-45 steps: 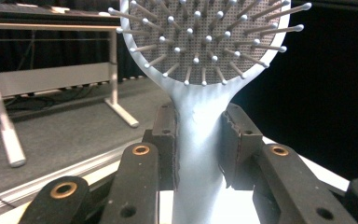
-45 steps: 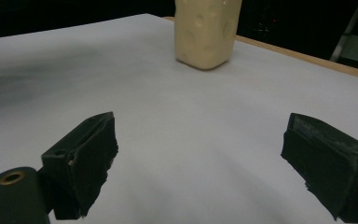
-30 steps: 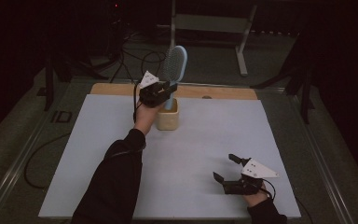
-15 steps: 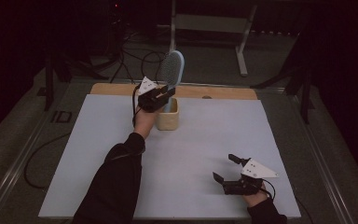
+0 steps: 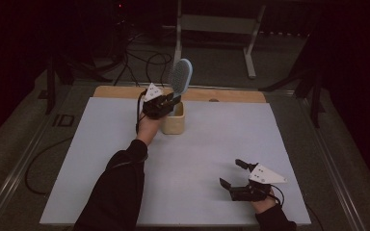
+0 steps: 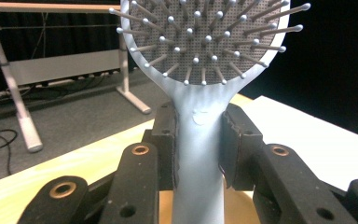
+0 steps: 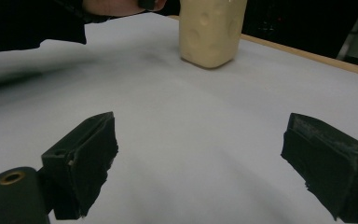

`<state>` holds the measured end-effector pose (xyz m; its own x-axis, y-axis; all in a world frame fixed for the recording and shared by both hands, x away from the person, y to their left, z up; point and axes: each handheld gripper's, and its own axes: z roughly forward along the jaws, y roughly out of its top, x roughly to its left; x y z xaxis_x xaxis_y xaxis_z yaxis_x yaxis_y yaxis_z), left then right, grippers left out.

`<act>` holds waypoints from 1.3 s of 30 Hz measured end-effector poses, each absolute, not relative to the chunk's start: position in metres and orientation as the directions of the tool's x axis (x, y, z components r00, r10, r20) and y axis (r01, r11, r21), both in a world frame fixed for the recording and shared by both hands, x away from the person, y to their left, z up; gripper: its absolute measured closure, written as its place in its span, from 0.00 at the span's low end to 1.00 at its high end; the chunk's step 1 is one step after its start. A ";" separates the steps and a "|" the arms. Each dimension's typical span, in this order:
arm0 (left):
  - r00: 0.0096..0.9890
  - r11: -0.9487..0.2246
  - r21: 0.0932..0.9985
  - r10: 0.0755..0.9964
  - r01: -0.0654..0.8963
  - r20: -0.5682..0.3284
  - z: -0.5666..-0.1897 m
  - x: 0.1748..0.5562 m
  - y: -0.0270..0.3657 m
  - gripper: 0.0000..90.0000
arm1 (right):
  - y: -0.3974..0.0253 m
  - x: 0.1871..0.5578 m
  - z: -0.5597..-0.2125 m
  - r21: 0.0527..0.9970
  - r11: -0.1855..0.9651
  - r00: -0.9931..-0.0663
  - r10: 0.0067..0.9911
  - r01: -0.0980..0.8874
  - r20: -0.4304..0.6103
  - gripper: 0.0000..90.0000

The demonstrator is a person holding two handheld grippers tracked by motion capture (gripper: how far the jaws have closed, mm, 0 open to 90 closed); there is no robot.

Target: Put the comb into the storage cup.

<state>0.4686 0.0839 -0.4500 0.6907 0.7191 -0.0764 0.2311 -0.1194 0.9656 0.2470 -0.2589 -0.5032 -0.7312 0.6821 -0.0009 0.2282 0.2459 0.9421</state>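
The left hand-held gripper [image 5: 173, 101] clamps the handle of a pale blue hairbrush [image 5: 180, 77], which stands upright with its handle in the cream cup [image 5: 173, 122] at about 12 o'clock on the desk [image 5: 212, 139]. The right hand-held gripper [image 5: 232, 174], jaws spread wide and empty, rests near 5 o'clock.

Pale blue paddle hairbrush [image 5: 181, 77], upright, bristles facing the left gripper view's camera. Handle down inside cream cup [image 5: 174, 124]. Standing near table's far edge.
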 end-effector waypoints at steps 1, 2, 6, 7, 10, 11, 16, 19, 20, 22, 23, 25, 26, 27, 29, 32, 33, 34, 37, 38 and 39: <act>0.689 -0.125 0.965 0.721 0.232 -0.072 -0.451 0.468 0.084 0.77 | -0.259 0.247 -0.503 0.942 0.245 -0.731 0.682 0.229 0.001 0.11; 0.690 -0.126 0.964 0.720 0.235 -0.074 -0.451 0.468 0.084 0.77 | -0.259 0.248 -0.504 0.941 0.249 -0.732 0.681 0.228 -0.003 0.11; 0.704 -0.139 0.960 0.706 0.244 -0.077 -0.452 0.468 0.086 0.74 | -0.258 0.248 -0.504 0.940 0.251 -0.734 0.679 0.232 0.000 0.11; 0.708 -0.155 0.955 0.703 0.251 -0.072 -0.452 0.468 0.086 0.65 | -0.258 0.248 -0.504 0.940 0.252 -0.735 0.679 0.231 -0.001 0.11; 0.715 -0.180 0.952 0.697 0.248 -0.055 -0.451 0.467 0.086 0.40 | -0.258 0.248 -0.504 0.940 0.251 -0.734 0.679 0.232 -0.001 0.11; 0.717 -0.169 0.951 0.693 0.259 -0.072 -0.450 0.467 0.087 0.33 | -0.258 0.248 -0.504 0.940 0.252 -0.734 0.679 0.230 -0.002 0.11; 0.741 -0.211 0.942 0.669 0.262 -0.056 -0.445 0.466 0.088 0.10 | -0.257 0.247 -0.504 0.940 0.253 -0.734 0.679 0.230 -0.004 0.11; 0.748 -0.245 0.935 0.663 0.255 -0.030 -0.445 0.466 0.087 0.04 | -0.258 0.247 -0.504 0.941 0.252 -0.733 0.680 0.228 -0.004 0.11; 0.751 -0.242 0.935 0.659 0.258 -0.036 -0.445 0.466 0.087 0.04 | -0.258 0.247 -0.504 0.941 0.251 -0.734 0.680 0.228 -0.004 0.11; 0.758 -0.241 0.934 0.650 0.265 -0.048 -0.445 0.466 0.087 0.02 | -0.258 0.247 -0.503 0.941 0.252 -0.734 0.679 0.227 -0.005 0.11; 0.759 -0.244 0.933 0.650 0.266 -0.046 -0.444 0.465 0.087 0.02 | -0.258 0.247 -0.503 0.941 0.252 -0.734 0.679 0.227 -0.005 0.11; 0.764 -0.249 0.931 0.643 0.268 -0.048 -0.443 0.465 0.088 0.02 | -0.258 0.247 -0.503 0.941 0.252 -0.734 0.680 0.227 -0.006 0.11; 0.766 -0.249 0.930 0.641 0.270 -0.050 -0.442 0.465 0.088 0.02 | -0.258 0.247 -0.503 0.941 0.252 -0.733 0.680 0.226 -0.006 0.11; 0.769 -0.249 0.929 0.637 0.272 -0.055 -0.441 0.464 0.088 0.02 | -0.259 0.248 -0.503 0.941 0.251 -0.732 0.681 0.226 -0.006 0.11; 0.773 -0.257 0.926 0.632 0.277 -0.055 -0.440 0.464 0.088 0.02 | -0.259 0.248 -0.503 0.942 0.249 -0.731 0.682 0.224 -0.007 0.11; 0.780 -0.255 0.924 0.622 0.285 -0.069 -0.437 0.464 0.089 0.01 | -0.259 0.248 -0.503 0.941 0.251 -0.732 0.681 0.225 -0.007 0.11; 0.785 -0.254 0.924 0.615 0.287 -0.075 -0.436 0.464 0.090 0.01 | -0.259 0.248 -0.503 0.942 0.250 -0.731 0.682 0.225 -0.006 0.11; 0.789 -0.253 0.922 0.608 0.293 -0.084 -0.435 0.465 0.091 0.00 | -0.259 0.248 -0.503 0.942 0.251 -0.731 0.683 0.225 -0.007 0.11; 0.800 -0.266 0.915 0.592 0.305 -0.094 -0.433 0.464 0.092 0.00 | -0.259 0.248 -0.503 0.942 0.250 -0.729 0.684 0.224 -0.008 0.11; 0.802 -0.277 0.911 0.591 0.305 -0.089 -0.432 0.463 0.092 0.00 | -0.259 0.248 -0.503 0.942 0.250 -0.730 0.683 0.224 -0.008 0.11; 0.808 -0.290 0.903 0.581 0.316 -0.096 -0.431 0.463 0.092 0.00 | -0.259 0.248 -0.503 0.942 0.250 -0.730 0.684 0.224 -0.008 0.11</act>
